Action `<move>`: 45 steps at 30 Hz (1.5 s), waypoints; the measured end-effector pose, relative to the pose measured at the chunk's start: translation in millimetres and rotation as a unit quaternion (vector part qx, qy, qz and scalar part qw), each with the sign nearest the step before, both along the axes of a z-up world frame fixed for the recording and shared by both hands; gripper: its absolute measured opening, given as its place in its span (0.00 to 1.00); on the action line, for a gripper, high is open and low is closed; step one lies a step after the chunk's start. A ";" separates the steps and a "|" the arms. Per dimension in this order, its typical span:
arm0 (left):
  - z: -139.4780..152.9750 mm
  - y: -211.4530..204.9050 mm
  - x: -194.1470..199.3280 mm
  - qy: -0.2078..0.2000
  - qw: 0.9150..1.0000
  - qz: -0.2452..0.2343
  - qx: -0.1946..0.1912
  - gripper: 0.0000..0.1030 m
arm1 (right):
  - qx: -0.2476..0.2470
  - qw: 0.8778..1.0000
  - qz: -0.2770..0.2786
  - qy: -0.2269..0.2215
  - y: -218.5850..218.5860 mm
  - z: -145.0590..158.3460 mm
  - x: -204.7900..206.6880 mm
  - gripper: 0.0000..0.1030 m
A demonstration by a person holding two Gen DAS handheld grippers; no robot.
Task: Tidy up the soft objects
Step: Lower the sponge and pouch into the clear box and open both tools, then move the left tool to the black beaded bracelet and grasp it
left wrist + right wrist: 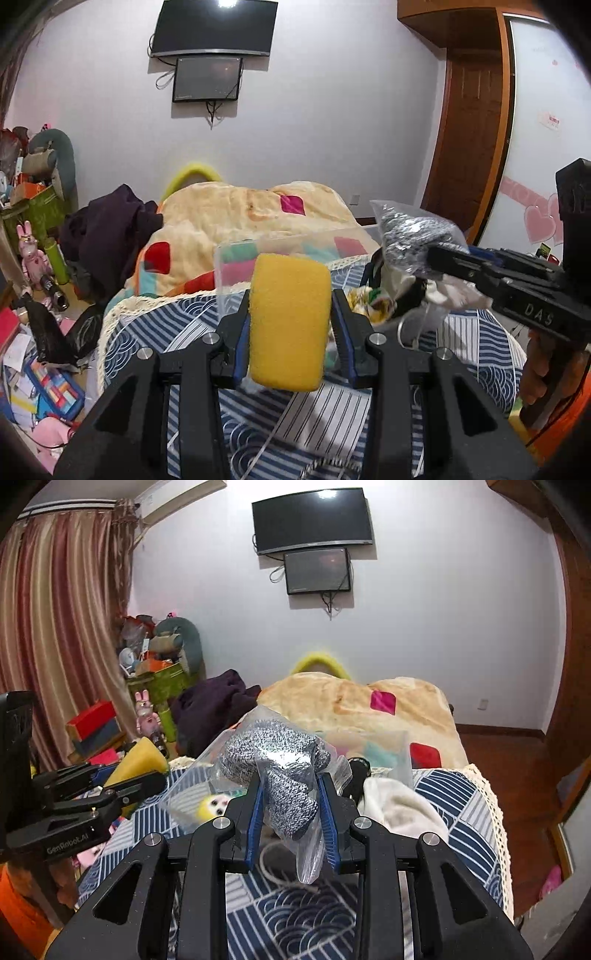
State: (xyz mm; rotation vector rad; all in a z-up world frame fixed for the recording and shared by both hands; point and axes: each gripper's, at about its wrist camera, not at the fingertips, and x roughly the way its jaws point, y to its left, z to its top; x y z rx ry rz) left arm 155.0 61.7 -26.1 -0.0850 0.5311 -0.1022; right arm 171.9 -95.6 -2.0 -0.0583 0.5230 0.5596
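Observation:
My left gripper (291, 314) is shut on a yellow sponge (290, 321) and holds it upright above the bed; the sponge also shows in the right wrist view (142, 762). My right gripper (290, 794) is shut on a clear plastic bag of grey knitted gloves (280, 771), lifted above the bed; the bag also shows in the left wrist view (413, 230). A clear plastic storage box (280, 251) stands on the bed ahead of both grippers, also in the right wrist view (384, 746). A white soft cloth (399, 805) and a small yellow plush toy (212, 805) lie near it.
The bed has a blue patterned quilt (303, 915) and a cream blanket (236, 210) farther back. A dark garment (107, 229) lies on its left side. Clutter covers the floor at left (40, 373). Two screens (214, 29) hang on the wall. A wooden door (469, 140) stands at right.

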 end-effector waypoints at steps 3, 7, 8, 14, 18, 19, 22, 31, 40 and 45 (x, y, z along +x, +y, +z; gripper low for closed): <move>-4.3 -0.1 20.0 0.011 1.000 -0.006 -0.011 0.37 | -0.011 1.000 0.000 0.004 7.9 -2.6 7.7 0.25; -13.6 -1.1 44.4 0.030 0.999 -0.005 -0.015 0.37 | -0.024 1.000 0.003 0.017 15.4 -8.7 20.9 0.25; -15.9 -1.4 49.2 0.033 0.999 -0.004 -0.015 0.37 | -0.028 0.999 0.003 0.020 16.9 -10.2 22.5 0.25; -32.2 -3.4 72.7 0.058 0.998 -0.001 -0.010 0.37 | -0.045 0.998 0.000 0.040 22.8 -20.6 33.7 0.25; -40.9 -4.4 81.4 0.075 0.997 -0.004 -0.011 0.37 | -0.057 0.998 0.006 0.041 25.2 -22.6 33.8 0.27; -42.4 -5.2 82.6 0.079 0.997 -0.007 -0.011 0.37 | -0.061 0.997 0.008 0.040 25.8 -23.1 32.4 0.28; -45.0 -7.5 81.0 0.088 0.996 -0.007 -0.003 0.40 | -0.073 0.997 0.007 0.034 26.6 -24.2 30.3 0.29; -37.1 -8.5 65.4 0.087 0.996 -0.011 -0.005 0.56 | -0.070 0.997 0.020 0.028 23.1 -13.7 21.3 0.43; -6.2 -16.8 22.3 0.035 0.999 -0.020 0.011 0.81 | -0.031 0.999 0.010 -0.007 -0.2 14.5 -0.1 0.63; 1.0 -23.1 -4.8 0.018 0.999 -0.019 0.030 0.90 | -0.019 1.000 0.003 -0.019 -15.6 19.9 -12.6 0.74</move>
